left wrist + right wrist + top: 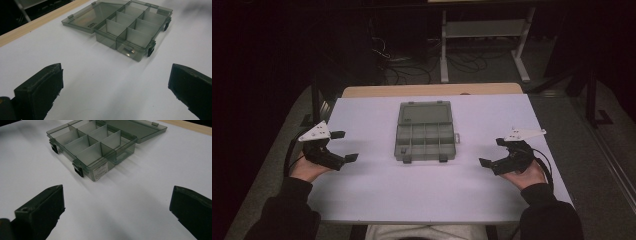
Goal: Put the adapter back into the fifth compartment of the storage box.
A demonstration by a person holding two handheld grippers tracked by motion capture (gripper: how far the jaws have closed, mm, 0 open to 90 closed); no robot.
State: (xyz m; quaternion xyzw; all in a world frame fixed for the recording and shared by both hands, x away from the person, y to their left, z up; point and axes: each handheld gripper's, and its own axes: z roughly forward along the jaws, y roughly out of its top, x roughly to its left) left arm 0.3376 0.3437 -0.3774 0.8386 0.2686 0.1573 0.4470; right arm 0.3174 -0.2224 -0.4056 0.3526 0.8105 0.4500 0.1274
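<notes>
Lying open mid-desk (362,200), compartment box (425,132) sat between left gripper (345,145) and right gripper (490,152), well apart; fingers spread wide, holding nothing.

Dim room, one bright sheet of table, soft pictures.

From the high view my white table top (377,190) is the lit patch; the floor and the room past it sink to near black. Colours lean cool and violet, and fine detail is grainy. In my gripper views the compartment box (130,30) casts short soft shadows toward me, its clear walls show faint sheen without hard glare, and my own jaws sit dark and a little blurred at the bottom corners.
</notes>
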